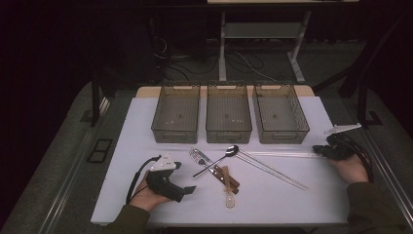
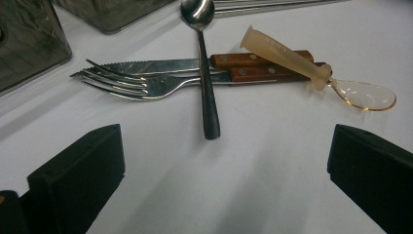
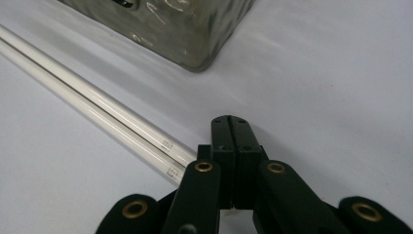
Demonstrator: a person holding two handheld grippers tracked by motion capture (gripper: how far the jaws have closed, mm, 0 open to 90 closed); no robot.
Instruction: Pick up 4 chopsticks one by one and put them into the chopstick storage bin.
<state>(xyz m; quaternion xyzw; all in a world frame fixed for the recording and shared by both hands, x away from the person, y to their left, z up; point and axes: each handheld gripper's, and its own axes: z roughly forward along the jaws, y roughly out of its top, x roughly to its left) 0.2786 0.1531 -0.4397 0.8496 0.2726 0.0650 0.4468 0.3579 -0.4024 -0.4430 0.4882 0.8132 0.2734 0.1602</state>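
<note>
— Black jaws are seen spread wide on the left gripper (image 1: 187,189), which is held low over the white table (image 1: 272,200) at its near left. Nothing is caught between them.

— And what is faced by them?

— A small heap of cutlery at the table's middle. In the left gripper view a metal spoon (image 2: 203,63) is laid across a fork (image 2: 131,84) and a serrated knife (image 2: 160,65), both with wooden handles. A pale plastic spoon (image 2: 316,73) with a clear bowl is rested over those handles. The jaws are kept apart from all of it.

— How is the right gripper (image 1: 319,149) held?

— Its jaws are pressed flat together, as is shown in the right gripper view, with nothing pinched. It is rested at the far right of the table, beside the ends of two long clear rods (image 3: 87,109).

— Is contact made with the rods?

— The rod ends are seen just beside the shut jaws; whether they are touched cannot be told.

— What else is set out?

— Three smoky see-through bins (image 1: 228,118) are lined up side by side along the far edge, behind the cutlery. The rods are laid in front of them, and a second pair (image 1: 272,169) is angled toward the near right.
</note>
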